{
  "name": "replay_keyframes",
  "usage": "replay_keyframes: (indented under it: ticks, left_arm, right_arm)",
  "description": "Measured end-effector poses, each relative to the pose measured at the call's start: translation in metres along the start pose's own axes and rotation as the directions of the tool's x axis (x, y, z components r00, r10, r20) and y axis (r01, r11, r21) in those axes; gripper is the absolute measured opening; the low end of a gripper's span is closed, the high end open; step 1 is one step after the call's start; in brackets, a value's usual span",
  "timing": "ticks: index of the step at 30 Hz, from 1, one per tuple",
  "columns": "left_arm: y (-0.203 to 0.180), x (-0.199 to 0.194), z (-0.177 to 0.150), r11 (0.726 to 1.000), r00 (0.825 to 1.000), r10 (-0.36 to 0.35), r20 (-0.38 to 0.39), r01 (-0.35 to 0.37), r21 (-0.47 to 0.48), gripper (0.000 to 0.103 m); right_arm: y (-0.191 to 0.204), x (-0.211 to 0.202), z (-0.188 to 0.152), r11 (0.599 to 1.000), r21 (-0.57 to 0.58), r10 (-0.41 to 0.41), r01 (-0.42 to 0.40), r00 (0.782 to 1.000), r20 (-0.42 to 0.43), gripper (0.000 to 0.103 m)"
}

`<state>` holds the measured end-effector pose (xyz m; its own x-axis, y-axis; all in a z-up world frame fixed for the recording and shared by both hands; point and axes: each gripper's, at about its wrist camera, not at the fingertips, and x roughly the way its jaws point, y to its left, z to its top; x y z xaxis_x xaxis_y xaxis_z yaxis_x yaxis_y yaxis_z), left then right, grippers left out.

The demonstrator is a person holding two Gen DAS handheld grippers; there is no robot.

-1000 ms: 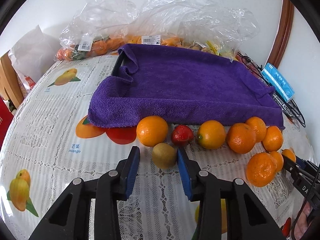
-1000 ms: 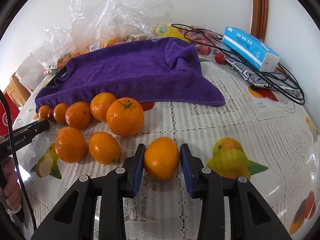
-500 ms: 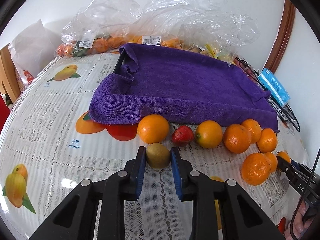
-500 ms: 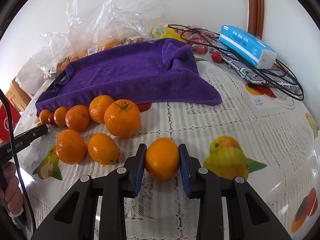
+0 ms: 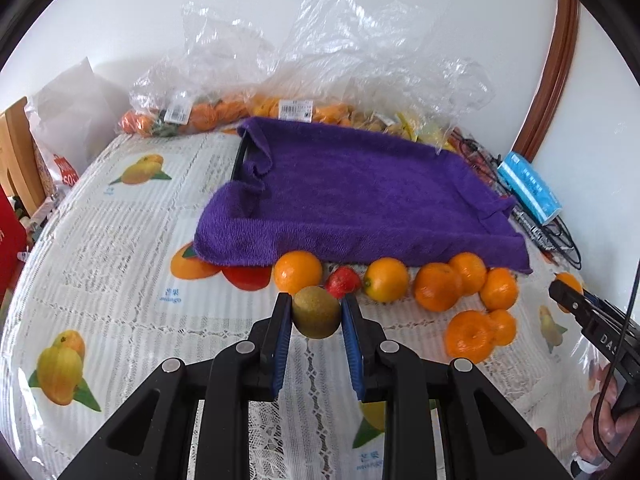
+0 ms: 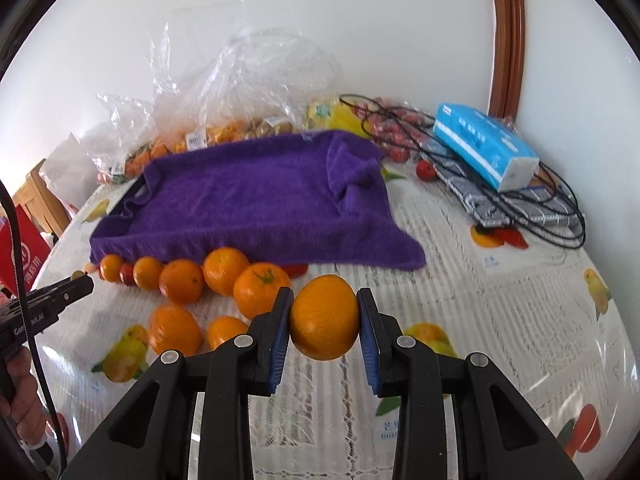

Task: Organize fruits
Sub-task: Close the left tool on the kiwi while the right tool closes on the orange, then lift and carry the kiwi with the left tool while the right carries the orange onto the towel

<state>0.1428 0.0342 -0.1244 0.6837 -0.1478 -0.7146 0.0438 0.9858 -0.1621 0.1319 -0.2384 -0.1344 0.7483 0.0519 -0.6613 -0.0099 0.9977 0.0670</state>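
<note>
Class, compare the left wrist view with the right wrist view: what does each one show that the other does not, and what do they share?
Only the left wrist view shows the left gripper shut on a fuzzy brown-green kiwi, with its blue pads on both sides.

Only the right wrist view shows the right gripper shut on a round orange citrus fruit, and a striped grey pouch under black cables.

Both show the purple terry towel, the row of loose oranges along its near edge, a red strawberry, the blue tissue pack and clear plastic bags.

Both hand-held grippers closed on and lifted kiwi (image 5: 316, 312) and orange (image 6: 324, 322).
</note>
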Motion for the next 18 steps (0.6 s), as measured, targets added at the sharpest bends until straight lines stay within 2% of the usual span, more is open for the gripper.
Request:
replay_keyframes:
  ticks: [5,9,12,18]
  left_arm:
    - [-0.001,-0.013,0.016,1.0,1.0,0.001,0.029,-0.001,0.0,0.024]
    - [0.0,-0.013,0.031,1.0,0.999,-0.008,0.043,0.008,-0.009,0.024]
    - [0.003,-0.01,0.043,1.0,0.998,0.0,0.056,0.0,-0.014,0.024]
    - [0.005,0.004,0.067,1.0,0.998,0.006,0.066,-0.004,-0.024,0.024]
  right_arm:
    - [0.012,-0.008,0.024,1.0,-0.01,0.023,-0.022,0.998,0.061,0.032]
    - [0.021,-0.005,0.041,0.999,-0.019,0.03,-0.028,0.997,0.074,0.032]
    - [0.028,0.002,0.057,0.999,-0.032,-0.007,0.01,0.997,0.075,0.032]
    - [0.033,0.018,0.083,1.0,-0.022,0.019,-0.017,0.995,0.093,0.032]
